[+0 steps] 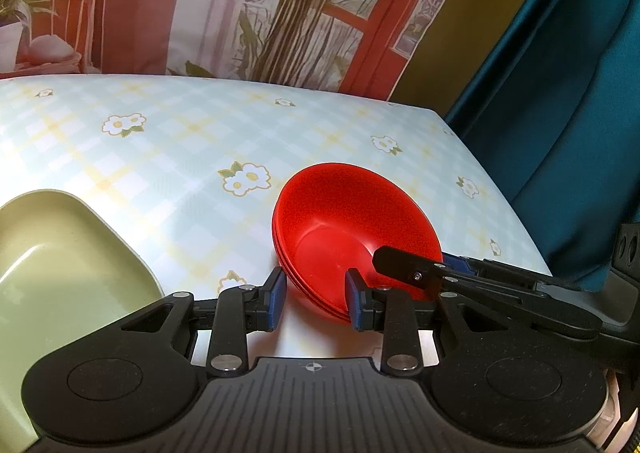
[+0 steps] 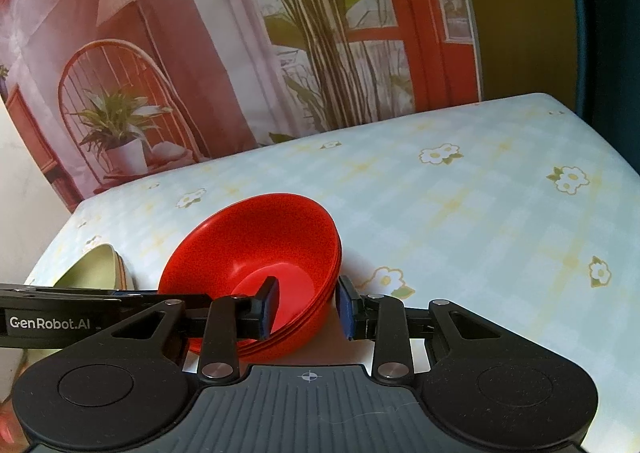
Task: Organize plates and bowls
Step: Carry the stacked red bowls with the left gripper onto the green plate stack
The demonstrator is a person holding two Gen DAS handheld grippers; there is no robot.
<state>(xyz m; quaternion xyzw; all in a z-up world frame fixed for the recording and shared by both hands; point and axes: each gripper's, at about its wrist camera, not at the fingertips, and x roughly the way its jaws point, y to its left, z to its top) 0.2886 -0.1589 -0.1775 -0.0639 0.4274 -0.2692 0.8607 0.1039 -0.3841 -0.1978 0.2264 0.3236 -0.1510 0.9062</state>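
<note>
A stack of nested red bowls stands on the flowered table; it also shows in the right wrist view. My left gripper is open and straddles the stack's near left wall, one finger outside and one inside. My right gripper is open and straddles the near right wall the same way; its finger reaches into the bowl in the left view. Neither is closed on the rim. Green plates lie to the left, seen stacked in the right wrist view.
The table's cloth is pale blue with flowers. Its right edge drops off next to a teal curtain. A printed backdrop hangs behind the far edge.
</note>
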